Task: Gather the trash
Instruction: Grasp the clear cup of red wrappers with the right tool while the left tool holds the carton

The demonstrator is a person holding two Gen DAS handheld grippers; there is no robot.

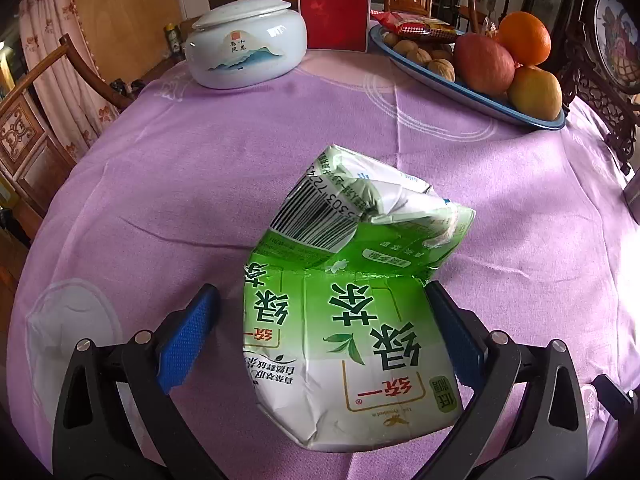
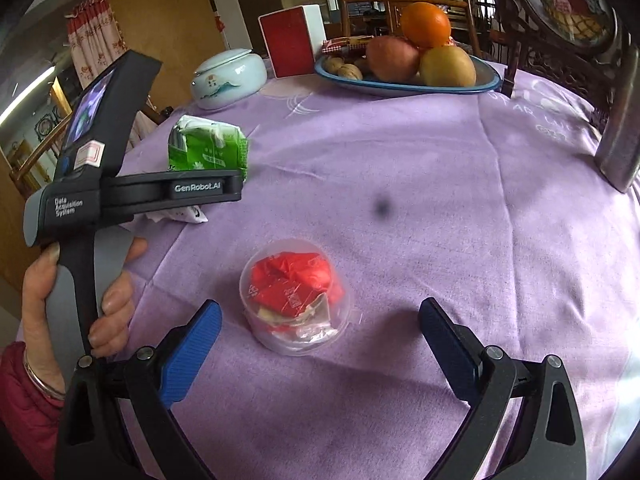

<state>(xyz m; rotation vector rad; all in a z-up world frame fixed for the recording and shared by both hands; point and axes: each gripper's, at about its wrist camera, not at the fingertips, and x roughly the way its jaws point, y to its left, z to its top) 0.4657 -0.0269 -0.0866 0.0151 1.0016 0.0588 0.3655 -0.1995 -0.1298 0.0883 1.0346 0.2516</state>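
A crumpled green-and-white tea carton (image 1: 352,320) lies on the purple tablecloth between the fingers of my left gripper (image 1: 320,292), which is open. The right pad (image 1: 452,332) touches the carton's edge; the left pad (image 1: 188,336) stands apart from it. A white face mask (image 1: 68,320) lies flat to the left. In the right wrist view my right gripper (image 2: 320,306) is open around a clear plastic cup (image 2: 296,300) stuffed with red wrappers, without touching it. The carton (image 2: 208,152) shows there too, behind the left tool held by a hand (image 2: 116,300).
At the table's far side stand a white lidded ceramic jar (image 1: 244,44), a red box (image 1: 334,4) and a blue tray (image 1: 480,98) of fruit and walnuts. Wooden chairs (image 1: 24,132) ring the table. A carved dark stand (image 2: 560,12) rises at the right edge.
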